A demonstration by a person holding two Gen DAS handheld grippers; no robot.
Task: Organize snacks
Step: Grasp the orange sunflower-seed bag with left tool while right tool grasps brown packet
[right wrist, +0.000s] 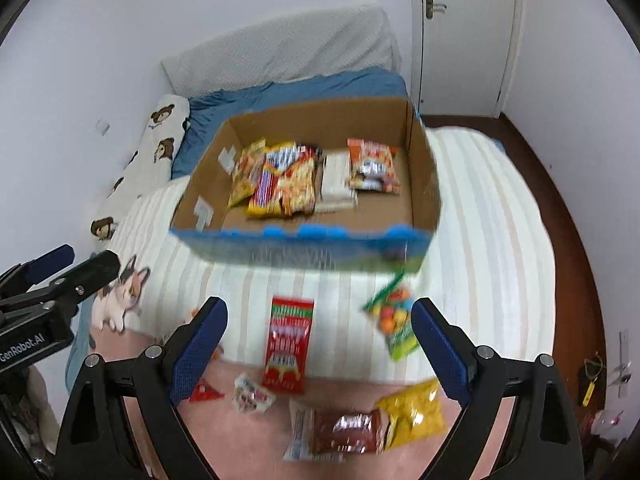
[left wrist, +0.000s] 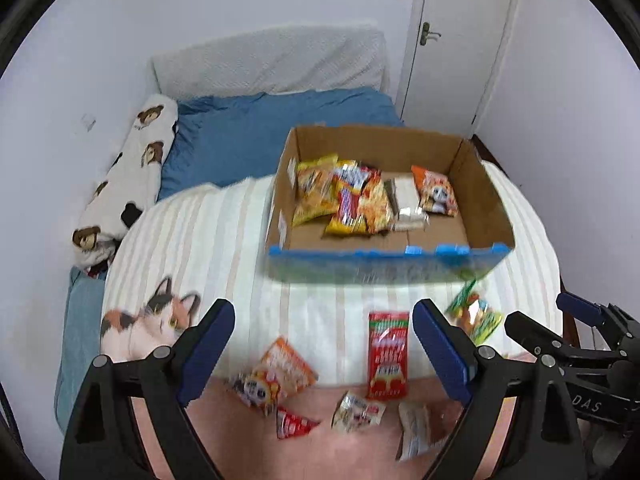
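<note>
A cardboard box (left wrist: 486,196) (right wrist: 422,176) with a blue front stands on the bed and holds several snack packets (left wrist: 344,200) (right wrist: 280,184). Loose snacks lie on the blanket in front of it: a long red packet (left wrist: 388,354) (right wrist: 288,346), a green candy bag (left wrist: 478,316) (right wrist: 394,320), an orange packet (left wrist: 280,372), a small red packet (left wrist: 294,424), a yellow bag (right wrist: 414,412) and a brown wrapper (right wrist: 344,432). My left gripper (left wrist: 324,350) is open and empty above the loose snacks. My right gripper (right wrist: 320,350) is open and empty above them too.
The bed has a striped white blanket (left wrist: 224,248), a pink cat-print blanket (left wrist: 144,324), blue bedding (left wrist: 256,132) and a long dog-print pillow (left wrist: 132,172) by the left wall. A white door (left wrist: 460,40) stands behind. Wooden floor (right wrist: 568,220) lies right of the bed.
</note>
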